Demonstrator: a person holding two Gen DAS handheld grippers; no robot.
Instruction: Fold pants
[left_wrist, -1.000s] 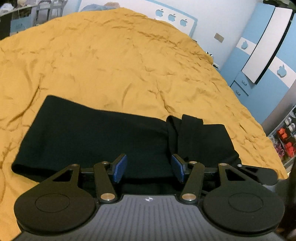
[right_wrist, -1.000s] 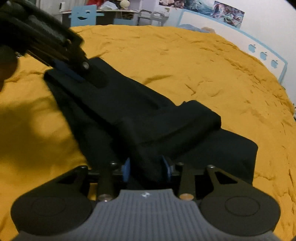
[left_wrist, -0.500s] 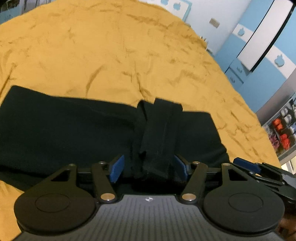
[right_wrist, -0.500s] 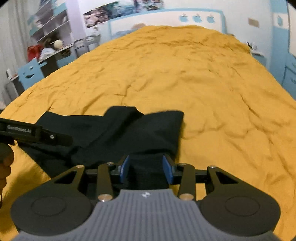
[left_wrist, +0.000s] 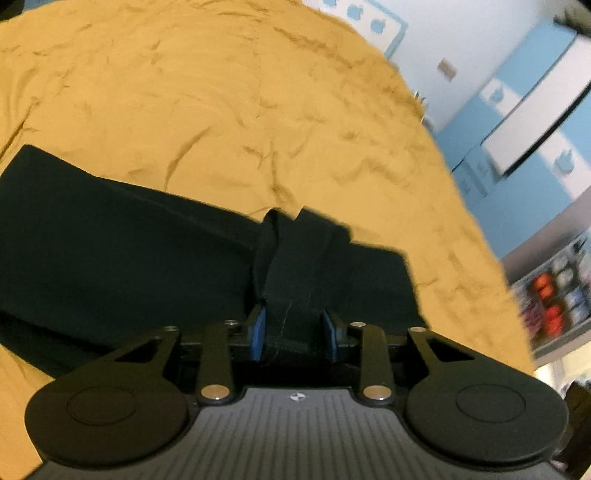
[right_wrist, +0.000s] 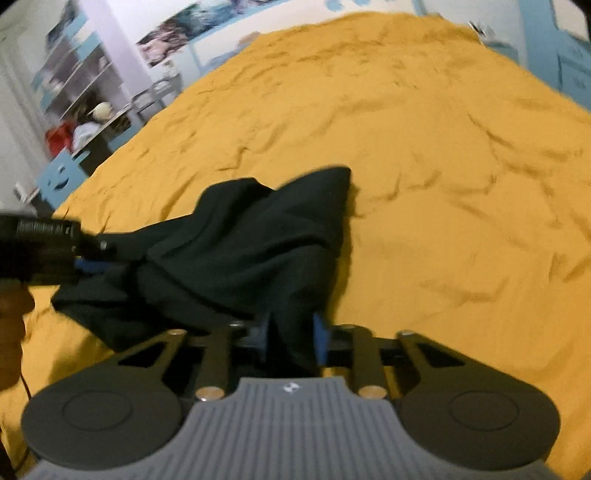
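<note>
Two hand-held grippers, left (left_wrist: 293, 334) and right (right_wrist: 291, 343), each clamped on rumpled black pants (left_wrist: 110, 251), mustard bedspread (left_wrist: 221, 110).

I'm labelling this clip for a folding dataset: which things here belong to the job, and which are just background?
Job:
black pants
left gripper, shut on the pants
right gripper, shut on the pants

Background:
yellow bedspread
blue wardrobe
shelves
wall posters

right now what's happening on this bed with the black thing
A person is folding black pants on a bed with an orange bedspread. The left hand-held gripper is shut on a bunched strip of the fabric, and the right hand-held gripper is shut on another part, lifting it off the bedspread.
</note>
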